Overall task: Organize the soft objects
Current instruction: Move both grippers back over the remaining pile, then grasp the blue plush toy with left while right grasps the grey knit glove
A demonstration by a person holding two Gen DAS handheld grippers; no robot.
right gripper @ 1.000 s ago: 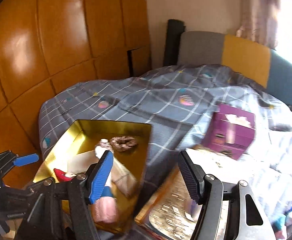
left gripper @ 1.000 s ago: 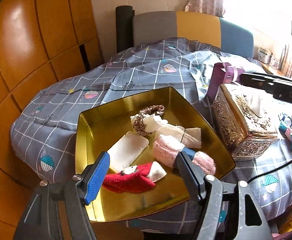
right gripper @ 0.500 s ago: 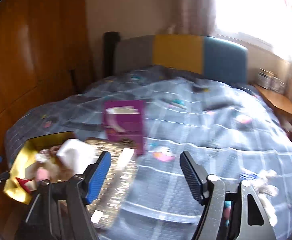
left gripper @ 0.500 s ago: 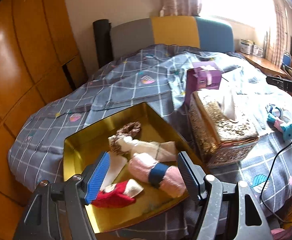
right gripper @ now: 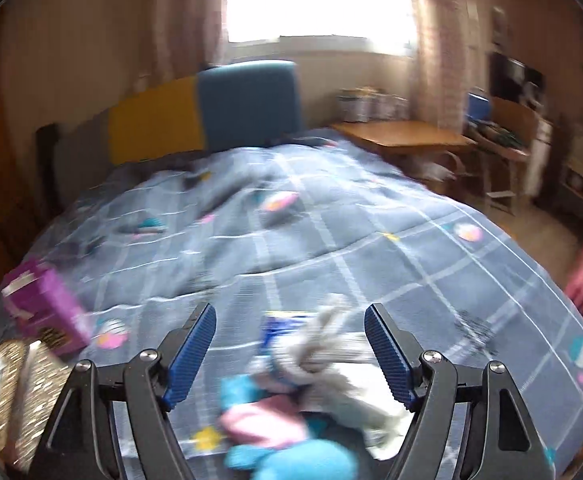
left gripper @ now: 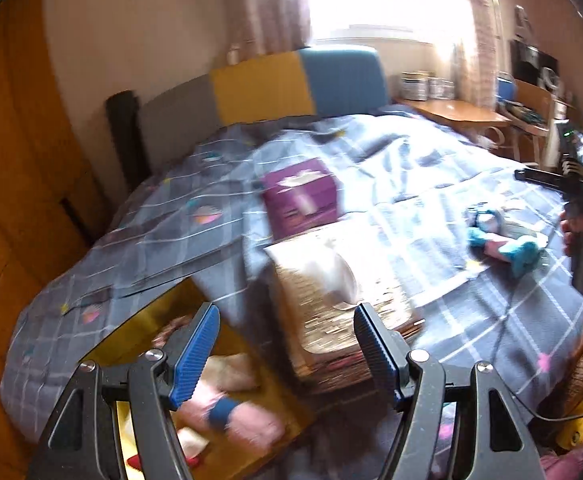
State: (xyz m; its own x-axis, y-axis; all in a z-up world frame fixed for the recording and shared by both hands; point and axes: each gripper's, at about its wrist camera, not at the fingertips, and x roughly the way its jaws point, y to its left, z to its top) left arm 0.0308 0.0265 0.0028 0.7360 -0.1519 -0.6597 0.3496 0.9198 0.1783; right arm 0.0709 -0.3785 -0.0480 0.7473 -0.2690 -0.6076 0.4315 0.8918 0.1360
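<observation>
Right wrist view: the right gripper [right gripper: 289,350], jaws spread and empty, has swung from the gold tray [left gripper: 139,322] to a heap of soft items [right gripper: 307,384] on the bedspread (blurred); next pickup likely. Left gripper [left gripper: 285,354] hangs open over the tray's sorted socks [left gripper: 233,416].

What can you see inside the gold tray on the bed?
Inside the gold tray, a pink sock with a blue band, a cream cloth and a red scrap show. The left tool hides the rest, and blur hides details.
</observation>
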